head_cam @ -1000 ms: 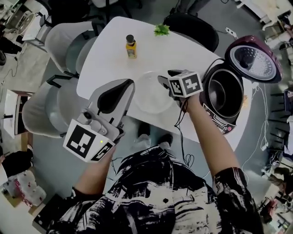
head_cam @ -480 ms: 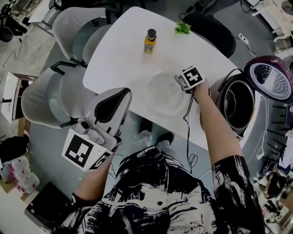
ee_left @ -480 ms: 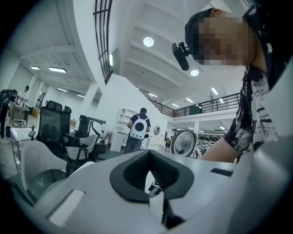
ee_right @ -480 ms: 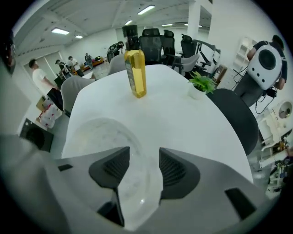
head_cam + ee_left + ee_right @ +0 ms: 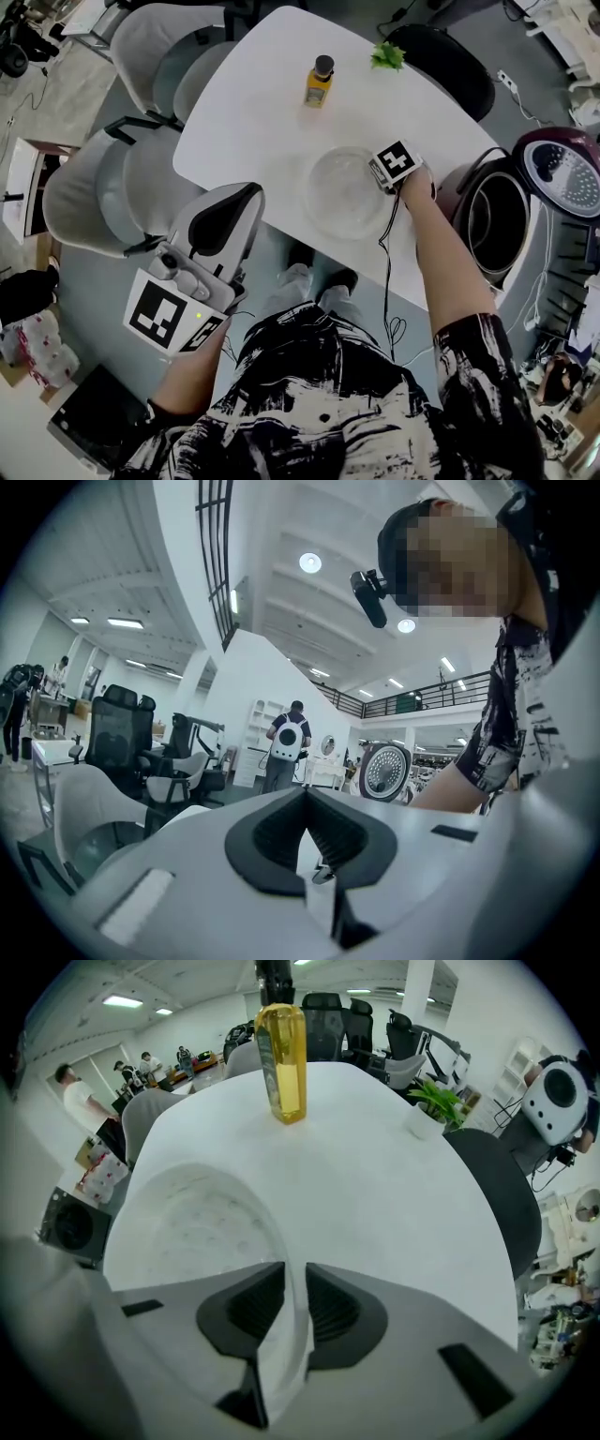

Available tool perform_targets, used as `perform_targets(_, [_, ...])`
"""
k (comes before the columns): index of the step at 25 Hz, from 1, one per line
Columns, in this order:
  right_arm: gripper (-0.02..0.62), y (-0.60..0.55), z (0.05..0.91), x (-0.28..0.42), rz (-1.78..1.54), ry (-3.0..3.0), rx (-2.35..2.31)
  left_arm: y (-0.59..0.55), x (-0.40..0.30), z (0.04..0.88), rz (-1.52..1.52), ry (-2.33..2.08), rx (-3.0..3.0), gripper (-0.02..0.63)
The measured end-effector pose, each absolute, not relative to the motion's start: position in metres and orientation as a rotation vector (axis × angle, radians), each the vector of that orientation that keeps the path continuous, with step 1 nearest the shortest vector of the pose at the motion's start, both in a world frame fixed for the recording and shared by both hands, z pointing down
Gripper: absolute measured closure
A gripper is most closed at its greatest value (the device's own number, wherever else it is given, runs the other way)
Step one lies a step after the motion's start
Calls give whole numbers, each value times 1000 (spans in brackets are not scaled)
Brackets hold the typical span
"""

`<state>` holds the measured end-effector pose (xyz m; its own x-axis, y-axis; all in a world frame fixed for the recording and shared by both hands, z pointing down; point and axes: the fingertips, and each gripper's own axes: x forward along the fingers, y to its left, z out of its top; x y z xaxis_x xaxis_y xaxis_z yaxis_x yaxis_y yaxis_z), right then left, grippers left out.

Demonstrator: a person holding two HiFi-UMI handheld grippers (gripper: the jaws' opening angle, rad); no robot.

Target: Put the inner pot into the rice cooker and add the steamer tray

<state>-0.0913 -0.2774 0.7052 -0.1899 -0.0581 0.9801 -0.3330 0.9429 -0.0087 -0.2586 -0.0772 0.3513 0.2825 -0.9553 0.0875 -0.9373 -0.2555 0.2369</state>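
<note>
The translucent steamer tray lies on the white table. My right gripper points down onto the tray's right rim. In the right gripper view the tray has its rim standing between the pads. The jaws of the right gripper have just been closing and now pinch that rim. The maroon rice cooker stands at the table's right end with its lid up and the inner pot inside. My left gripper, shut and empty, hovers off the table's near left edge.
A yellow bottle and a small green plant stand at the far side of the table. Grey chairs are on the left and a black chair behind. A cable hangs over the near edge.
My right gripper has come down from above the table onto the tray's right rim. The left gripper has drifted a little down and left.
</note>
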Motion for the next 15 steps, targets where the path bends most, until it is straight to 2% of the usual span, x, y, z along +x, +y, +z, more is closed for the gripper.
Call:
perform_targets(2, [566, -274, 708, -91, 258, -1747, 289, -77, -258, 352, -106, -1746, 2308, 601])
perform_targets(8, [593, -264, 709, -83, 396, -1724, 313, -79, -252, 351, -105, -1736, 2321, 601])
perform_targets(15, [595, -255, 692, -83, 547, -1759, 357, -83, -241, 343, -107, -1705, 2363, 601])
